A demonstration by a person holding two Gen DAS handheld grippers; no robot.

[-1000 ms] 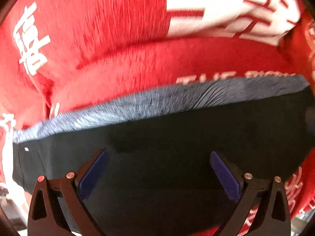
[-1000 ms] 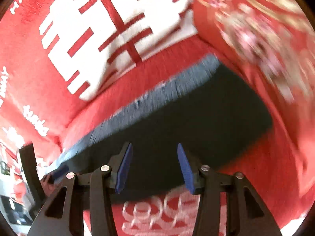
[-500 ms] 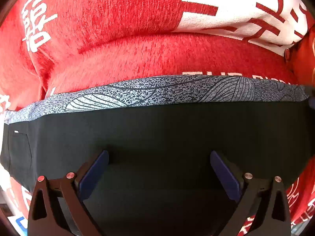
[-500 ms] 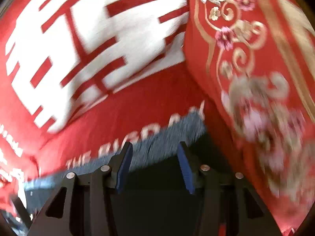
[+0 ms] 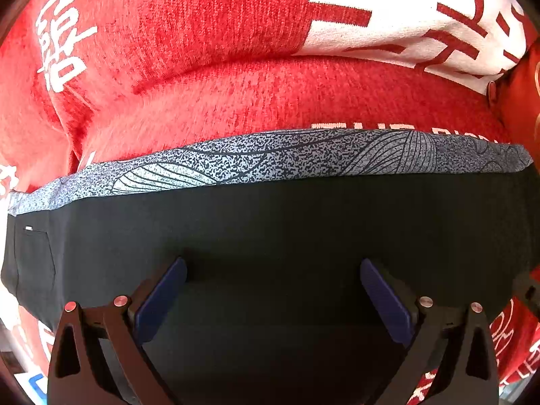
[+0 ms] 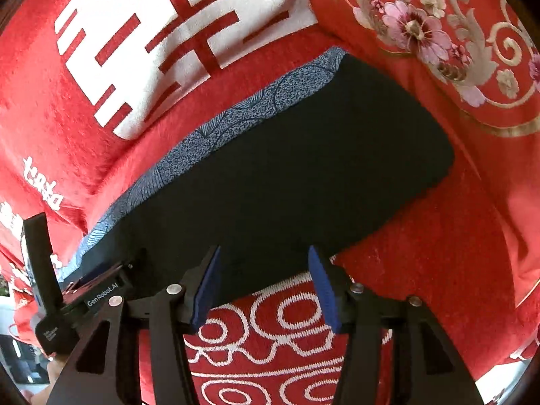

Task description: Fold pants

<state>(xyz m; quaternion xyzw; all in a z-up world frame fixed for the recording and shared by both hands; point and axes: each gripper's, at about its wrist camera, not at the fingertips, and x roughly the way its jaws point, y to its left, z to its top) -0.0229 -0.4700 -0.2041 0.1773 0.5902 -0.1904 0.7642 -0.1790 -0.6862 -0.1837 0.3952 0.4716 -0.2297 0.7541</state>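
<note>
The black pants (image 5: 276, 222) lie folded flat on a red bed cover (image 5: 236, 101), with a grey-patterned waistband (image 5: 270, 158) along the far edge. They also show in the right wrist view (image 6: 303, 168), waistband (image 6: 236, 125) at the upper left. My left gripper (image 5: 273, 290) is wide open, low over the middle of the pants, holding nothing. My right gripper (image 6: 263, 276) is open and empty over the pants' near edge. The left gripper's body (image 6: 94, 293) shows at the lower left of the right wrist view.
A red pillow with white characters (image 6: 175, 33) lies behind the pants. A red floral embroidered pillow (image 6: 438, 50) lies to their right. The red cover with white swirl pattern (image 6: 287, 337) extends in front of the pants.
The right gripper swung in towards the pillows and then drew back, so the whole folded pants are in its view again. The left gripper stayed open over the pants, nearly still.
</note>
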